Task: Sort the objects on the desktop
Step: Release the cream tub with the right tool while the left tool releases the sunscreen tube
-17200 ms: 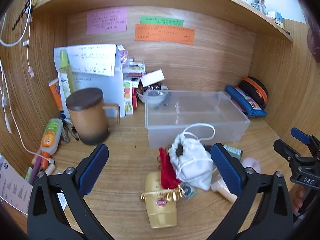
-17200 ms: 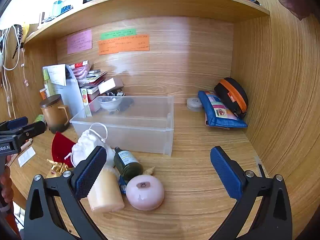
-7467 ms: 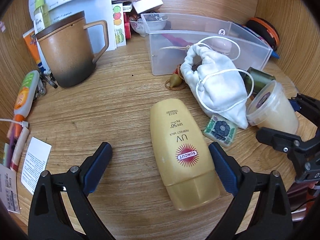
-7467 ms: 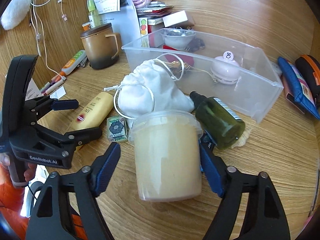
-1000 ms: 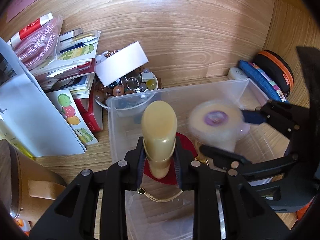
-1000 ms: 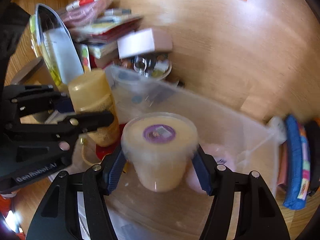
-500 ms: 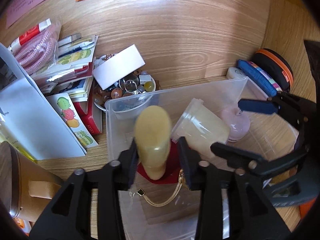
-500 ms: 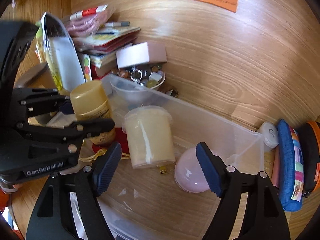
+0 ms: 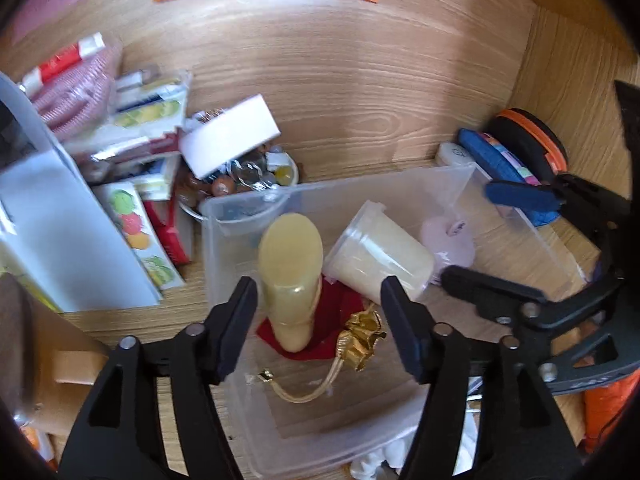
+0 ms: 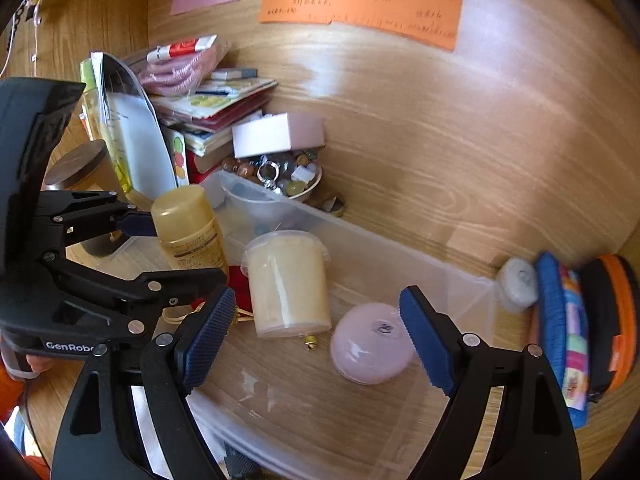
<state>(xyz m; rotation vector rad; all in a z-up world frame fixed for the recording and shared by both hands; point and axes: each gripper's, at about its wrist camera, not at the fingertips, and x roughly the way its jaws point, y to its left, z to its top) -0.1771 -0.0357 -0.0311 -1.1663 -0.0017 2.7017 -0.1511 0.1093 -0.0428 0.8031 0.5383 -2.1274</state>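
A clear plastic bin (image 9: 520, 216) (image 10: 440, 276) sits on the wooden desk. Inside it stand a yellow sunscreen bottle (image 9: 291, 276) (image 10: 188, 228), upright on a red pouch (image 9: 340, 304), a cream lidded tub (image 9: 380, 256) (image 10: 288, 280) and a pink round case (image 9: 452, 240) (image 10: 370, 344). My left gripper (image 9: 318, 316) is open over the bin; the bottle stands free between its pads. My right gripper (image 10: 316, 336) is open and empty above the tub and pink case.
A bowl of beads and rings (image 10: 276, 176) with a white box (image 10: 276, 136) on it sits behind the bin. Books and packets (image 10: 208, 100) pile at the back left, beside a brown mug (image 10: 76, 168). Blue and orange pouches (image 10: 580, 320) lie right.
My left gripper's jaws have opened wide and let go of the sunscreen bottle, which stands in the bin. My right gripper, open since half a second ago, has pulled back from the tub.
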